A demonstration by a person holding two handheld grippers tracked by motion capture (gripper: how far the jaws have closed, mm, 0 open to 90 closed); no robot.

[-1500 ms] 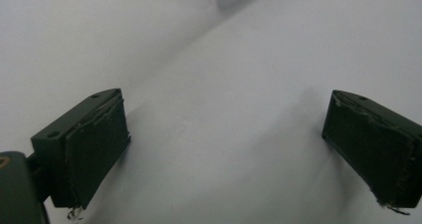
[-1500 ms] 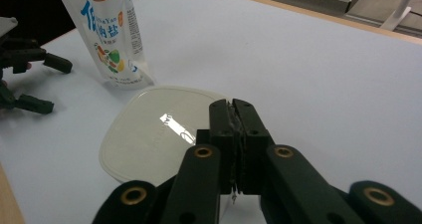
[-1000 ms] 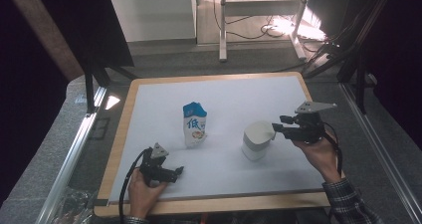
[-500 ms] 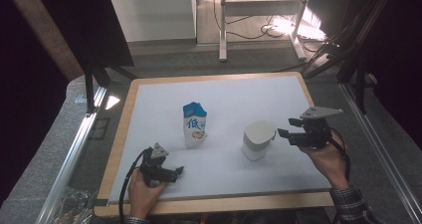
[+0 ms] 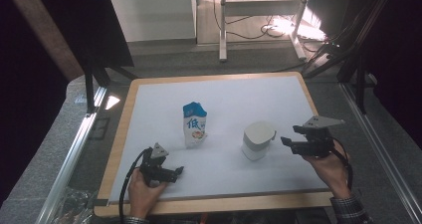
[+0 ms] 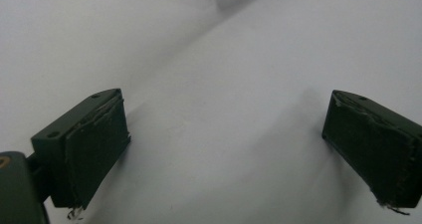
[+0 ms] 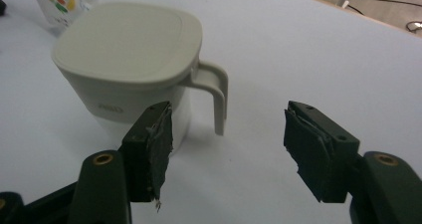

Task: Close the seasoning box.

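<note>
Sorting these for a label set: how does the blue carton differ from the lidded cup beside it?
The carton is tall, blue-topped and printed, with a pinched top; the cup is squat, plain off-white, under a flat lid. The cup has a side handle; the carton has none. Both stand upright on the white table.

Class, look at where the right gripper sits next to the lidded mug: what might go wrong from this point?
1. The right gripper, jaws just opening and empty, faces the mug's handle; a thin handle may twist the lidded mug if gripped.
2. The lid may come loose if the mug tips.
3. A push could slide the mug toward the milk carton nearby.
</note>
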